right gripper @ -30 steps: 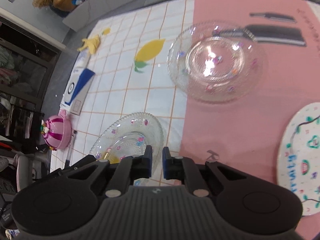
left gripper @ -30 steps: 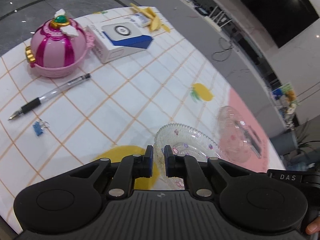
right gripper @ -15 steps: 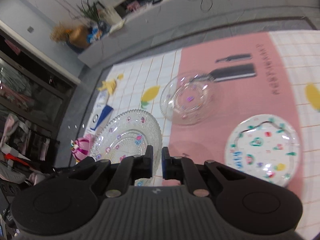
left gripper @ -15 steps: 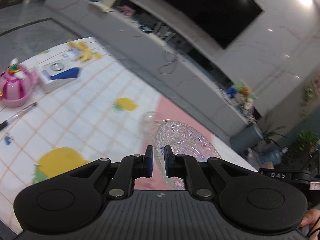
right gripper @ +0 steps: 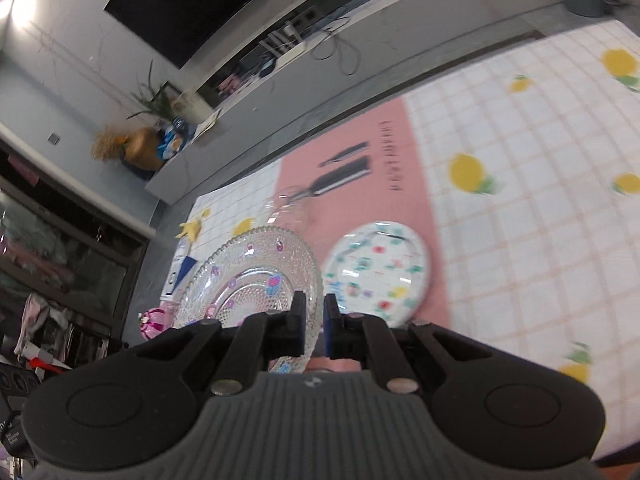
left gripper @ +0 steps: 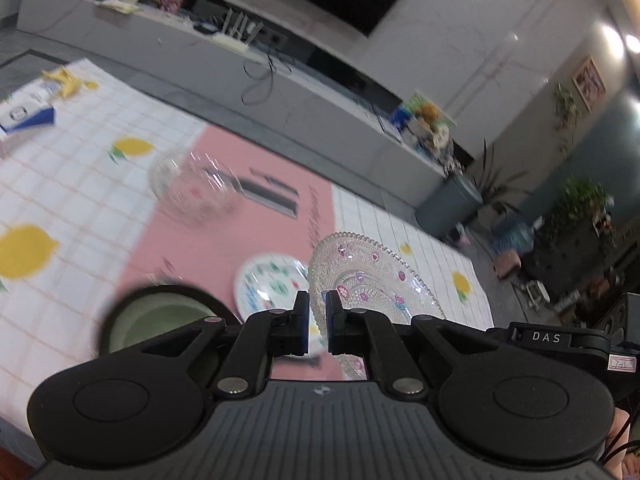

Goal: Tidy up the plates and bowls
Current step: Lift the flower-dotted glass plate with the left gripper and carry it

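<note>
A checked lemon-print tablecloth (left gripper: 80,184) with a pink band carries a painted plate (left gripper: 268,288) just ahead of the jaws, a clear bowl (left gripper: 196,188) farther ahead-left.

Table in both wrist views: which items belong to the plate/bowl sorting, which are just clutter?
Job items:
- beaded glass plate, gripped at opposite rims by left gripper and right gripper
- clear glass bowl
- white patterned plate
- green bowl

Clutter:
- pink toy case
- blue and white box
- yellow item, too blurred to identify
</note>
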The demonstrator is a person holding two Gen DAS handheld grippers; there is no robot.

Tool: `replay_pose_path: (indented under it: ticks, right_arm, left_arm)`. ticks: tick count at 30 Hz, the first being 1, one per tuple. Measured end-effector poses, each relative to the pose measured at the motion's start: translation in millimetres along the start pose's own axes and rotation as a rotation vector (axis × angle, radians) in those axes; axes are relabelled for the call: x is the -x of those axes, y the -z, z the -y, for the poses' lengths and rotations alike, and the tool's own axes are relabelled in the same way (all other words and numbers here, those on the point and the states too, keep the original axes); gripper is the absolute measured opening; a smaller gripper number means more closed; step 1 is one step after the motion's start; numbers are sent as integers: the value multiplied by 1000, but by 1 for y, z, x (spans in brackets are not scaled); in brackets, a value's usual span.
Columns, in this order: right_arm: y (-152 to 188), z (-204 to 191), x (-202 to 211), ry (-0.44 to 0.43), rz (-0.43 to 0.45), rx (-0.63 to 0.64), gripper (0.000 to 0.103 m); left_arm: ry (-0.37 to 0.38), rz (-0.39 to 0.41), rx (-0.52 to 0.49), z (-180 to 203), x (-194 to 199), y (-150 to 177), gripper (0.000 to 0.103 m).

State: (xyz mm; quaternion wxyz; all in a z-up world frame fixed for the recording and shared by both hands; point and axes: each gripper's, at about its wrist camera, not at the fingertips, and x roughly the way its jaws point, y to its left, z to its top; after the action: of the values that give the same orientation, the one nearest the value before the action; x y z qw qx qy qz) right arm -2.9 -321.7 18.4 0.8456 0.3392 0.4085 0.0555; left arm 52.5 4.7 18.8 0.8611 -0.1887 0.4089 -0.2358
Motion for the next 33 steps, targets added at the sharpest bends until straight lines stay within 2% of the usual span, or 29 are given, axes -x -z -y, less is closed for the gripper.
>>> replay_pose_path:
  ticks: [6, 12, 19, 27, 33]
  right_arm:
    - [24, 65, 21, 33, 17, -65, 6]
    - [47, 112, 10, 41, -9, -131, 6]
    - [59, 130, -15, 54, -61, -146, 6]
    - [63, 130, -39, 133, -106, -93, 6]
    - [64, 128, -47, 154, -108, -67, 7]
  left_arm:
    - [-20, -106, -39, 28, -30, 47, 9]
    - [-85, -162, -31, 27, -54, 81, 9]
    - [-156, -172, -34, 22, -70, 99, 9]
    - [-244, -173, -81, 20, -86, 114, 10]
    - [-271, -161, -102, 18, -93, 115, 10]
